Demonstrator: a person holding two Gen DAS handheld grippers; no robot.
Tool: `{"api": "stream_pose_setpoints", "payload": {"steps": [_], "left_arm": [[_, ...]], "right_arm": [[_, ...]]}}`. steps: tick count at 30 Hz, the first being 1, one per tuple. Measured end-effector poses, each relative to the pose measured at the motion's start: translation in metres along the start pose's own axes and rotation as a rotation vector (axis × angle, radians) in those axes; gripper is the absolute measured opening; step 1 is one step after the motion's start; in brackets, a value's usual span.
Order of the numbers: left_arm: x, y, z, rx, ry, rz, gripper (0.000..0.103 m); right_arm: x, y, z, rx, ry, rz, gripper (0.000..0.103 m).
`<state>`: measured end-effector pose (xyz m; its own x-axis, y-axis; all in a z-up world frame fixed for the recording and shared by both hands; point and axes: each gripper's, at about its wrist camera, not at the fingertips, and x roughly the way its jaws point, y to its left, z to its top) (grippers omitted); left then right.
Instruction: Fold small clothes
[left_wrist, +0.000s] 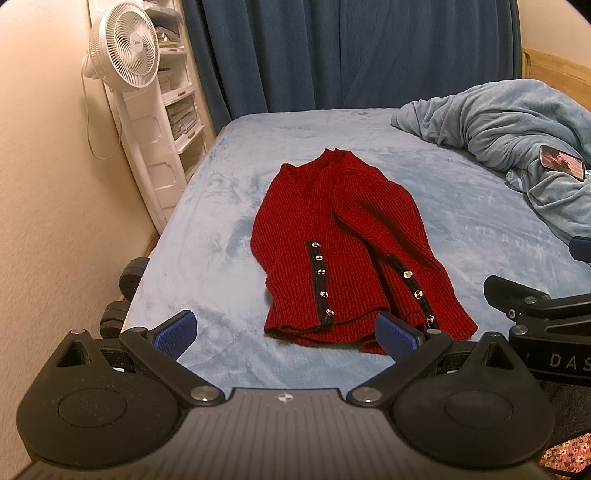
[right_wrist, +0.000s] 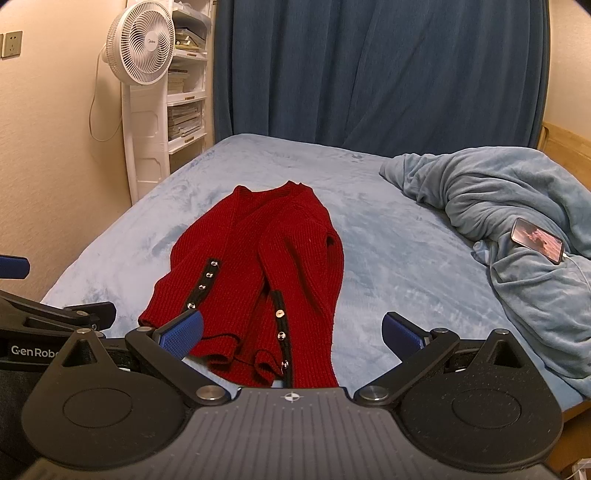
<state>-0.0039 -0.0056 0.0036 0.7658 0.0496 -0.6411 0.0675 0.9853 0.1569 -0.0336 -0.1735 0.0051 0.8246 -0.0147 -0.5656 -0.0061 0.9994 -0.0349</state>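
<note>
A bed (right_wrist: 388, 229) covered with a pale blue fleece sheet filled the room's middle. Dark blue curtains (right_wrist: 369, 74) hung closed behind its far edge. At the far left corner a white pedestal fan (right_wrist: 142, 46) stood before a white shelf unit (right_wrist: 186, 85) stacked with papers, against a cream wall (left_wrist: 44, 184) bearing a socket (right_wrist: 11, 44). A rumpled blue blanket (right_wrist: 517, 206) lay along the bed's right edge, a lit phone (right_wrist: 537, 240) resting on it, beside a wooden headboard (right_wrist: 565, 144). The light was warm and indoor.

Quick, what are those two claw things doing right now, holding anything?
Left gripper: open, fingers spread, holding nothing.
Right gripper: open, fingers spread, holding nothing; the red cardigan lies on the bed.
</note>
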Motion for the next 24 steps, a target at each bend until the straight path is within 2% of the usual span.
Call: {"api": "stream_pose_setpoints", "payload": {"steps": [24], "left_arm": [[0.0009, -0.0002, -0.0018, 0.001, 0.003, -0.001, 0.103]], "right_arm": [[0.0012, -0.0018, -0.0021, 0.003, 0.005, -0.004, 0.102]]}}
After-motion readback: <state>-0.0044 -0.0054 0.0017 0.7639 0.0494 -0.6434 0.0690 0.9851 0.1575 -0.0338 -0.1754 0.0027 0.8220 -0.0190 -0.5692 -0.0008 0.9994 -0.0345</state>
